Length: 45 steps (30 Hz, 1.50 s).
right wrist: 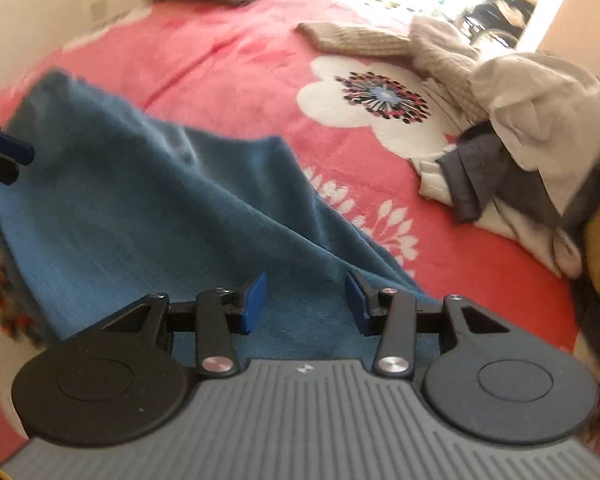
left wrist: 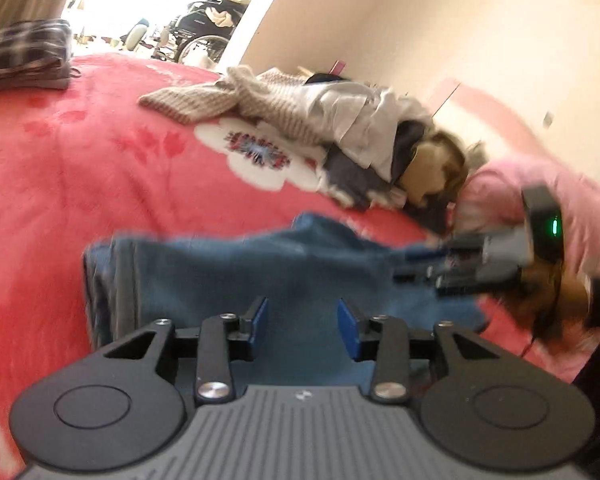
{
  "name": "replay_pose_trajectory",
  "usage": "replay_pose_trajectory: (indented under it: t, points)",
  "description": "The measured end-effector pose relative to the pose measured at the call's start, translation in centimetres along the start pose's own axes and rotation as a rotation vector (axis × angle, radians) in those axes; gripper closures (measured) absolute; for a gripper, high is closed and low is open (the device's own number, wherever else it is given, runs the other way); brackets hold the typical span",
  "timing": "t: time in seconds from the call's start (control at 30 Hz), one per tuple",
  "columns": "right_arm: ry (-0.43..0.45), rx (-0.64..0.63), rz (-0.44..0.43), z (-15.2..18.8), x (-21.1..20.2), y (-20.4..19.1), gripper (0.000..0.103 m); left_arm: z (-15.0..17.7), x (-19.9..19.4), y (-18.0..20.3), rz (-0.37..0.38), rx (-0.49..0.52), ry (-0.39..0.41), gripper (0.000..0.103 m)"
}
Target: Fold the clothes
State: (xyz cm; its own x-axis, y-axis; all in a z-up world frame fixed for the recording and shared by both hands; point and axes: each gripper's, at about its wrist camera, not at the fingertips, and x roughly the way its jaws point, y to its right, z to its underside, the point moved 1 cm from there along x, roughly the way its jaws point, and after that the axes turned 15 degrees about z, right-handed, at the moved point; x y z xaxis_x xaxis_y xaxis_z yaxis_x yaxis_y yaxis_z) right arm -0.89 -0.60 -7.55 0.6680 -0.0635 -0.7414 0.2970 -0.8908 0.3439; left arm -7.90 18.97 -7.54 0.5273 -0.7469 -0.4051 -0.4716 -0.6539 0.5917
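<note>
Left wrist view: left gripper (left wrist: 303,322) jaws spread, empty, above the blue garment (left wrist: 228,276) on the red blanket (left wrist: 80,168). Right wrist view: right gripper (right wrist: 306,302) jaws likewise spread, empty. Risk: the raised fold may slump unheld.

A blue fleecy garment (right wrist: 148,200) lies partly folded and rumpled on the red flowered bed blanket (right wrist: 228,64); unfolded clothes (left wrist: 320,120) are heaped beyond it.

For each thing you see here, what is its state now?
Blue garment: lying on the red blanket, partly folded, not gripped.
Left hand-held gripper: open, empty.
Right hand-held gripper: open, empty.
Clothes pile: unfolded, heaped.
Plaid garment: folded, set aside.
</note>
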Motion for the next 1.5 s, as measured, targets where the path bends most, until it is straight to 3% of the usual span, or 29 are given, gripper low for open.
replay_pose_trajectory:
  t: [0.13, 0.3, 0.33, 0.43, 0.53, 0.67, 0.77, 0.9, 0.97, 1.13, 1.2, 1.37, 1.5]
  points:
    - [-0.123, 0.11, 0.05, 1.3, -0.9, 1.0, 0.063, -1.4, 3.4, -2.5, -0.038, -0.056, -0.097, 0.071]
    - [-0.289, 0.208, 0.129, 2.4, -4.7, 3.0, 0.081, -1.2, 3.6, -5.9, 0.024, -0.215, -0.075, 0.08]
    - [-0.308, 0.225, 0.156, 1.9, -6.1, 3.6, 0.082, -1.3, 3.5, -6.3, 0.026, -0.242, -0.079, 0.086]
    - [-0.28, 0.278, 0.174, -0.1, -10.2, 5.2, 0.083, -2.1, 3.7, -6.9, 0.013, -0.29, -0.113, 0.09]
    - [-0.309, 0.379, 0.159, 1.1, -10.0, 6.0, 0.083, -2.7, 4.2, -6.5, -0.017, -0.257, -0.159, 0.09]
    - [-0.295, 0.506, 0.108, 4.2, -5.9, 6.4, 0.083, -2.8, 4.8, -5.4, -0.057, -0.144, -0.205, 0.089]
    - [-0.233, 0.323, -0.066, 4.9, -4.9, 3.5, 0.081, -2.8, 5.1, -4.1, -0.105, -0.089, -0.238, 0.088]
    - [-0.038, -0.06, -0.271, 5.5, -6.1, -1.0, 0.082, -3.7, 5.8, -2.2, -0.191, -0.051, -0.356, 0.08]
    - [-0.001, -0.112, -0.359, 6.0, -5.8, -1.8, 0.083, -4.0, 6.2, -1.7, -0.211, -0.047, -0.43, 0.074]
    - [0.072, -0.272, -0.354, 10.2, -3.3, -0.3, 0.084, -3.4, 7.0, -1.4, -0.237, 0.025, -0.58, 0.075]
    - [0.098, -0.305, -0.336, 11.8, -3.5, 1.8, 0.084, -3.0, 6.9, -1.0, -0.248, 0.062, -0.582, 0.075]
    - [-0.039, -0.228, -0.357, 11.6, -5.0, 6.6, 0.084, -2.2, 5.7, 0.4, -0.285, 0.102, -0.533, 0.068]
    - [-0.008, -0.175, -0.422, 8.5, -7.0, 8.7, 0.083, -2.5, 4.9, 2.0, -0.278, 0.173, -0.49, 0.065]
